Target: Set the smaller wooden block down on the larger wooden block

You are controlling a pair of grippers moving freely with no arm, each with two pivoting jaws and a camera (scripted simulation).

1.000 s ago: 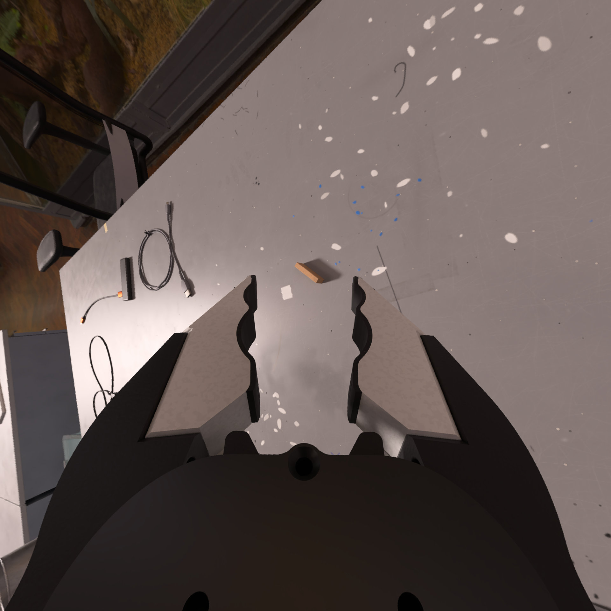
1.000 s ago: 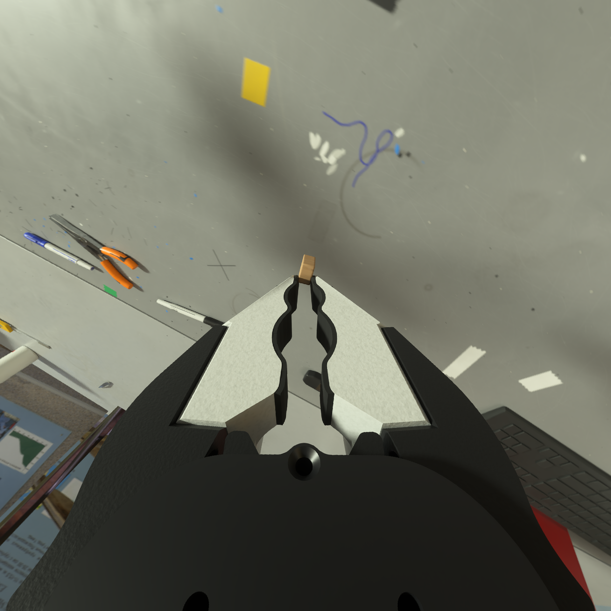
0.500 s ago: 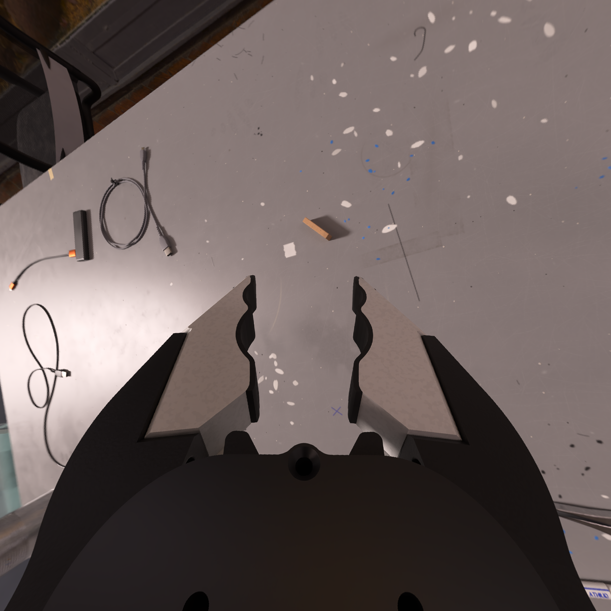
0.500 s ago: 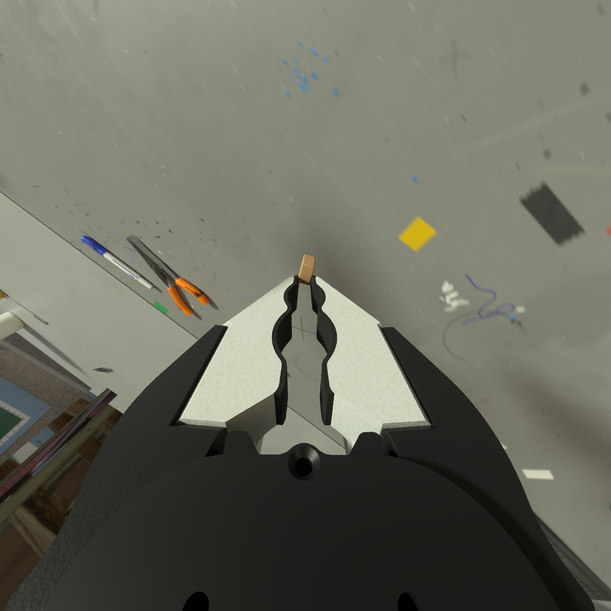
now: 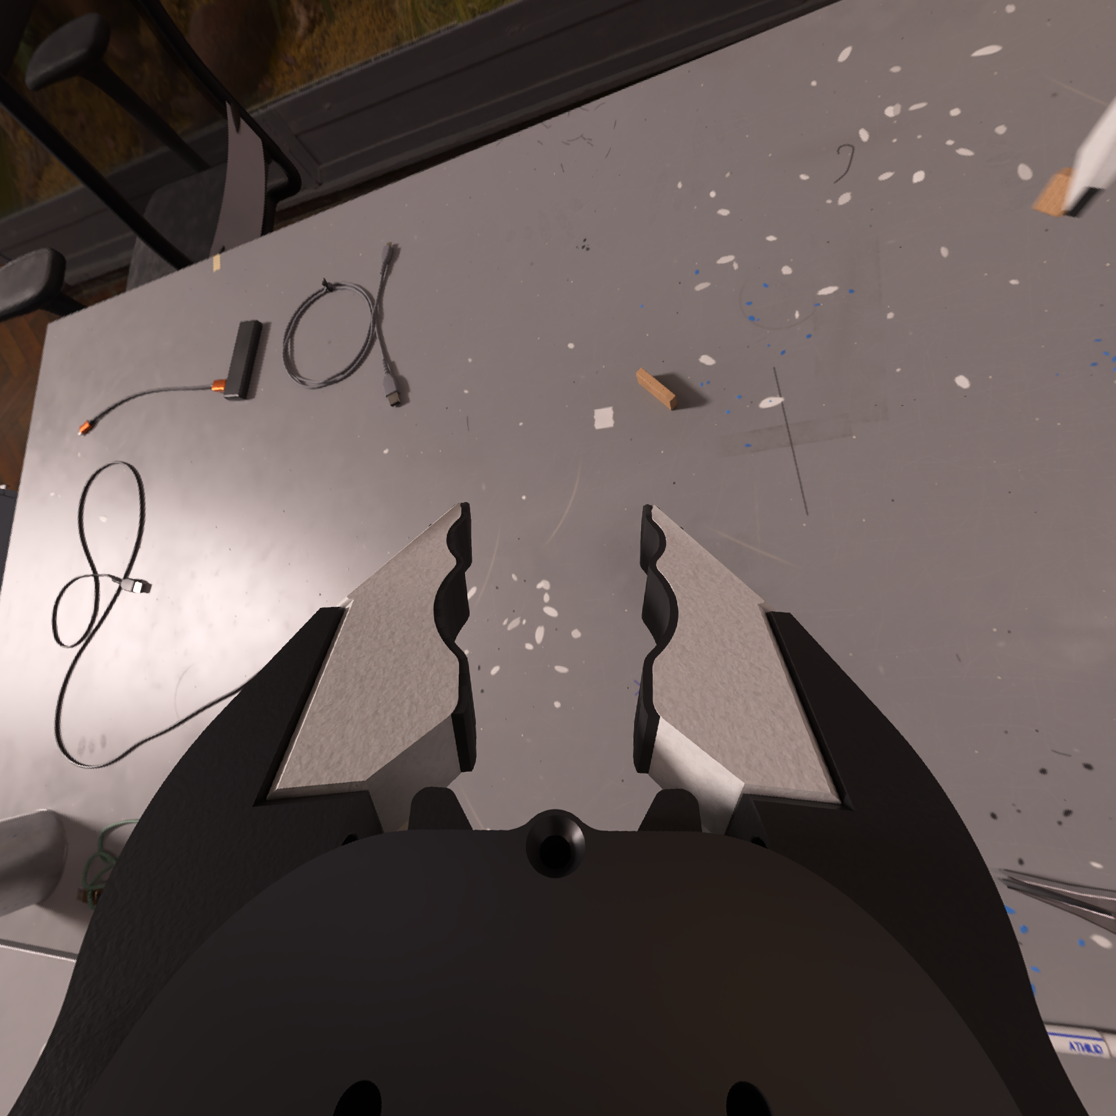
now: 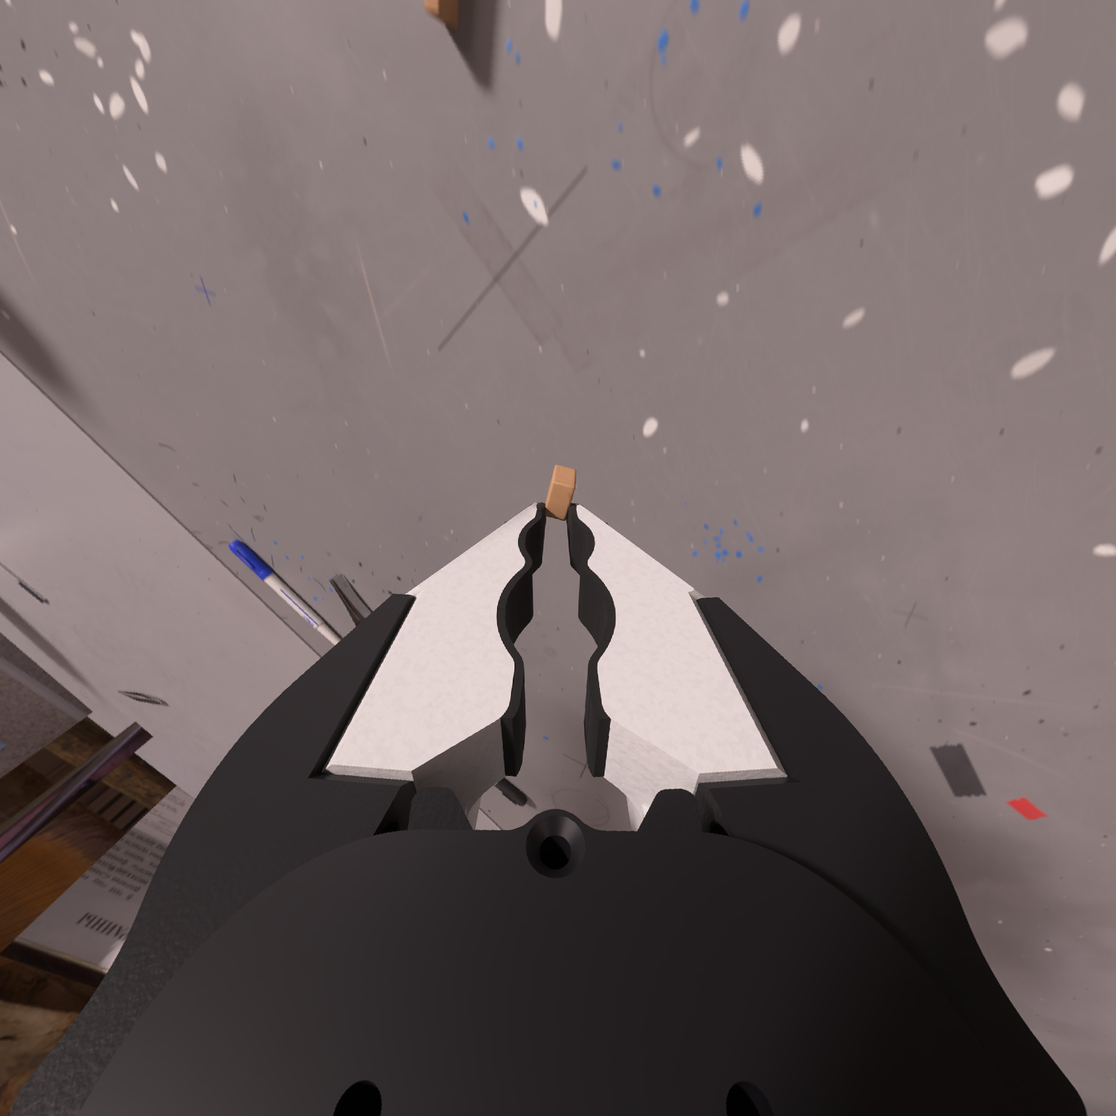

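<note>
Right wrist view: the right gripper [image 6: 556,513] is clamped on the smaller wooden block [image 6: 561,491] at its fingertips, held above the speckled grey table [image 6: 302,302]. Left wrist view: the left gripper [image 5: 554,513], fingers spread apart and empty, hovers above the table, where the larger wooden block [image 5: 656,388] lies flat, well ahead.

The matte grey table [image 5: 906,604] is flecked with white and blue paint specks. At its 12 o'clock lies a tan rectangular wooden block [image 5: 656,388]; at 10 o'clock, a coiled dark grey cable [image 5: 338,338] and an orange-tipped black adapter [image 5: 241,360].
</note>
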